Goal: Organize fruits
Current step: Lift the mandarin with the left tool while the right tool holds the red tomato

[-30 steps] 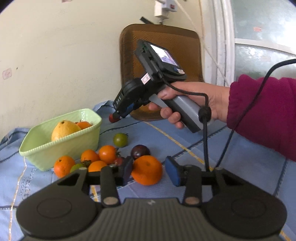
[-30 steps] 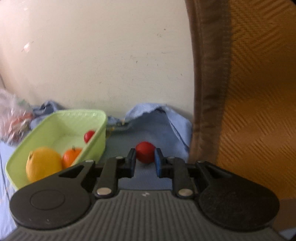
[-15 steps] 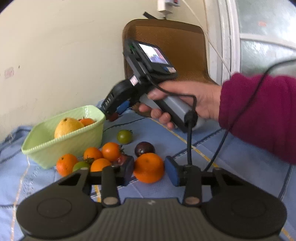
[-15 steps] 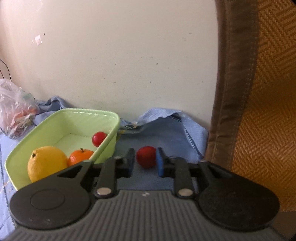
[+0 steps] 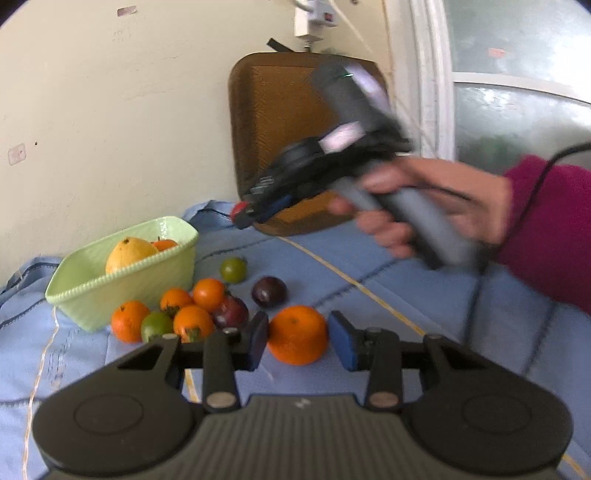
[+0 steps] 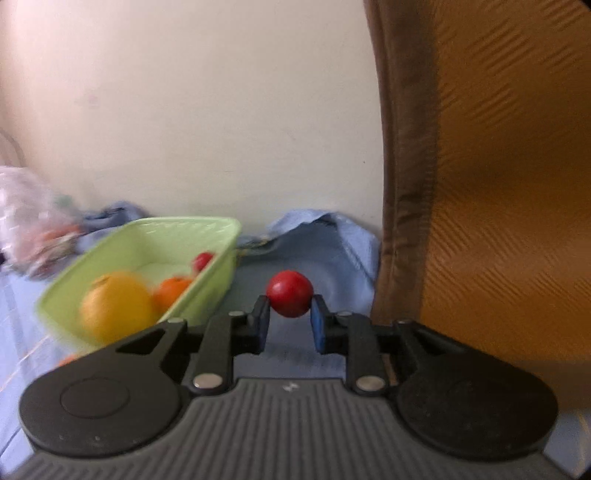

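A brown woven chair back stands against the cream wall, and in the right wrist view it fills the right side as an orange-brown panel with a darker padded edge. A light blue cloth with dark stitched lines and a yellow stripe covers the surface. A white plug adapter hangs high on the wall beside a white window frame with frosted glass. A crumpled clear plastic bag lies blurred at far left.

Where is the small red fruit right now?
The small red fruit sits pinched between the right gripper pads, centre of the right wrist view, just right of the green basket.
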`<action>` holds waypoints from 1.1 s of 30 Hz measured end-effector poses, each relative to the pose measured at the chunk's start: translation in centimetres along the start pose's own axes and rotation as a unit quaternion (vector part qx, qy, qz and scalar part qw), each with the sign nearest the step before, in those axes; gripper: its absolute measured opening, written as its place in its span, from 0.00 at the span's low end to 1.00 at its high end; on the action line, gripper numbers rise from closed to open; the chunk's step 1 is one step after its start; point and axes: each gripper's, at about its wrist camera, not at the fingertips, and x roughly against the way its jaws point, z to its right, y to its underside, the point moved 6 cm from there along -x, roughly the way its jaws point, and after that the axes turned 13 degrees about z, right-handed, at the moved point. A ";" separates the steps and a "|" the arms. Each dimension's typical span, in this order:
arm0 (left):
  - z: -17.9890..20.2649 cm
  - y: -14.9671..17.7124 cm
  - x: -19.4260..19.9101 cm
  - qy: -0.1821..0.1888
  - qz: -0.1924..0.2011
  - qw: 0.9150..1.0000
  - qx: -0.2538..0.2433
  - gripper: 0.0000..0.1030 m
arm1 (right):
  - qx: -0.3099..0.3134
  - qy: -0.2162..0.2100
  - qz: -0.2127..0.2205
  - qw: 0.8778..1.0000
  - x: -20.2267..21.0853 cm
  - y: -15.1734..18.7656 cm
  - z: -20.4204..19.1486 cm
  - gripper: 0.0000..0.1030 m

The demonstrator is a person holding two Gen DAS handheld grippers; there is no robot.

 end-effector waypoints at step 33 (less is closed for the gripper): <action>-1.2 4.2 11.4 -0.059 -0.018 0.998 0.013 0.51 | 0.118 -0.039 0.003 0.992 17.3 12.5 -15.7 0.40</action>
